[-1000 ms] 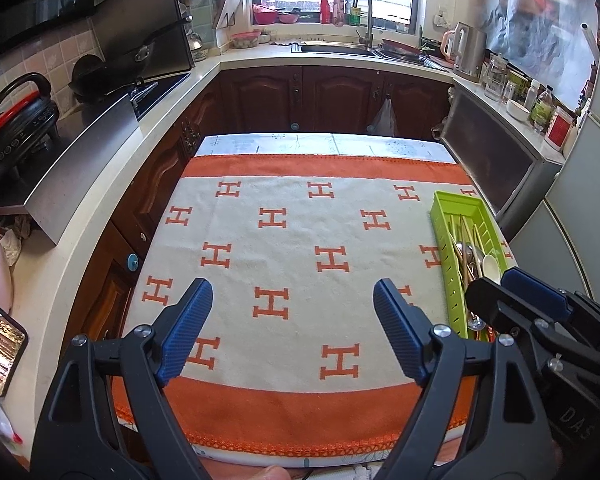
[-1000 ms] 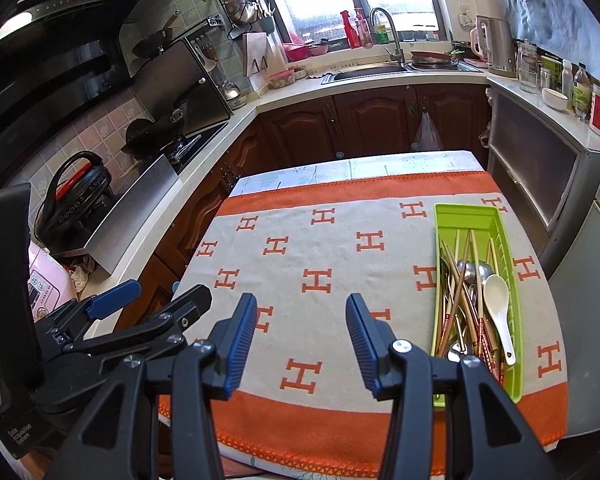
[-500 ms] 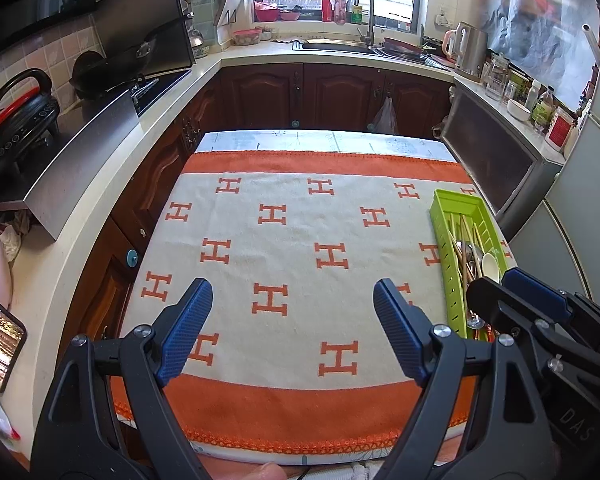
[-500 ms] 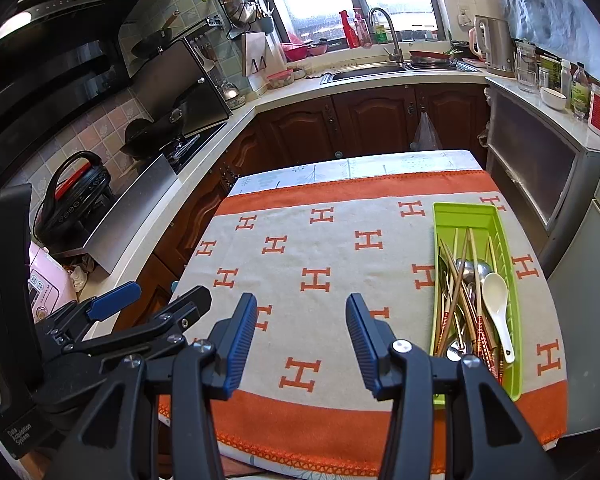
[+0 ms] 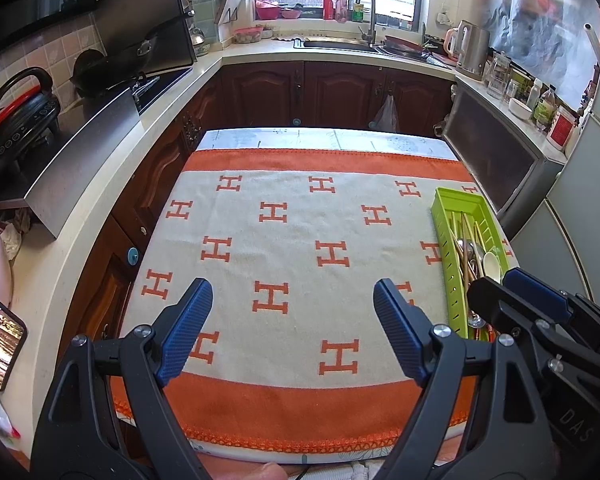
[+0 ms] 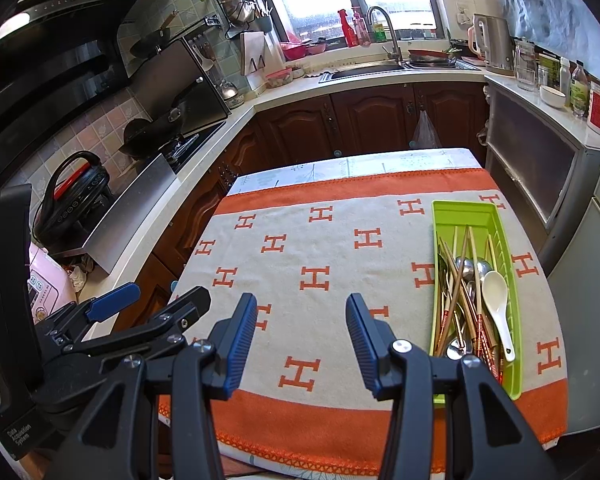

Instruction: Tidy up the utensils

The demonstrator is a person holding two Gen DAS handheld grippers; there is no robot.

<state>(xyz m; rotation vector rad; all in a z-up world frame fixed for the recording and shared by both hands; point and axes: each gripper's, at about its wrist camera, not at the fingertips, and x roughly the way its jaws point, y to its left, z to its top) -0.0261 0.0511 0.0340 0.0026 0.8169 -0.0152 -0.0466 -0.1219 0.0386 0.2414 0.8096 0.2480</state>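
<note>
A green utensil tray (image 6: pixel 452 211) lies at the right side of the table on a white and orange cloth (image 6: pixel 320 248). It holds chopsticks (image 6: pixel 466 248), metal spoons (image 6: pixel 462 266) and a white ceramic spoon (image 6: pixel 496 300), all mixed together. The tray also shows in the left wrist view (image 5: pixel 452 200), partly hidden by the right gripper's body. My left gripper (image 5: pixel 292 300) is open and empty above the cloth's near edge. My right gripper (image 6: pixel 302 320) is open and empty, to the left of the tray.
Kitchen counters wrap around the table: a stove with a wok (image 5: pixel 112 64) on the left, a sink (image 5: pixel 340 44) at the back, a metal cabinet (image 5: pixel 496 156) and jars on the right. A phone (image 5: pixel 0 344) lies on the left counter.
Both grippers have drawn back and up slightly, so the table looks a little farther away. Both stay open and empty. Nothing on the table has moved.
</note>
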